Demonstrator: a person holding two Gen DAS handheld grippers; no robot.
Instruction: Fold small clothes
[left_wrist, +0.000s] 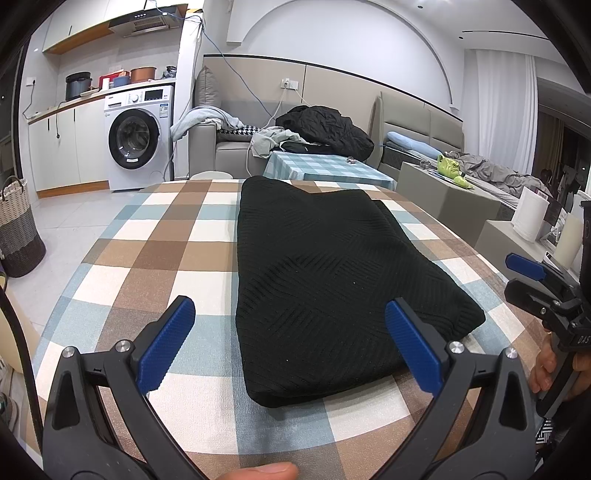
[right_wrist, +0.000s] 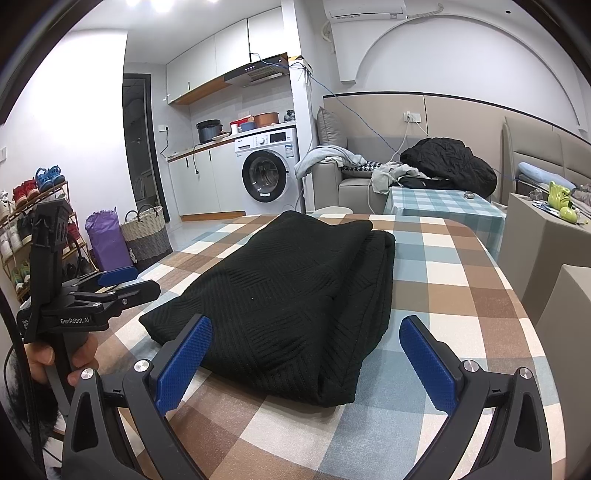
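Observation:
A black ribbed knit garment (left_wrist: 325, 280) lies folded into a long rectangle on the table with the checked cloth (left_wrist: 147, 254). My left gripper (left_wrist: 290, 347) is open just above the garment's near end, its blue pads either side of the near left part, with nothing held. At the right edge of this view the right gripper (left_wrist: 526, 280) hovers beside the garment's right corner. In the right wrist view the garment (right_wrist: 295, 291) runs away from my open right gripper (right_wrist: 306, 365), whose pads straddle its near end. The left gripper (right_wrist: 123, 282), held by a hand (right_wrist: 40, 358), sits left of it.
Beyond the table stand a smaller checked table (left_wrist: 325, 170), a sofa piled with dark clothes (left_wrist: 325, 129) and a washing machine (left_wrist: 138, 136). A woven basket (left_wrist: 18, 229) stands on the floor at left, a shoe rack (right_wrist: 33, 229) further left, and a paper roll (left_wrist: 530, 214) at right.

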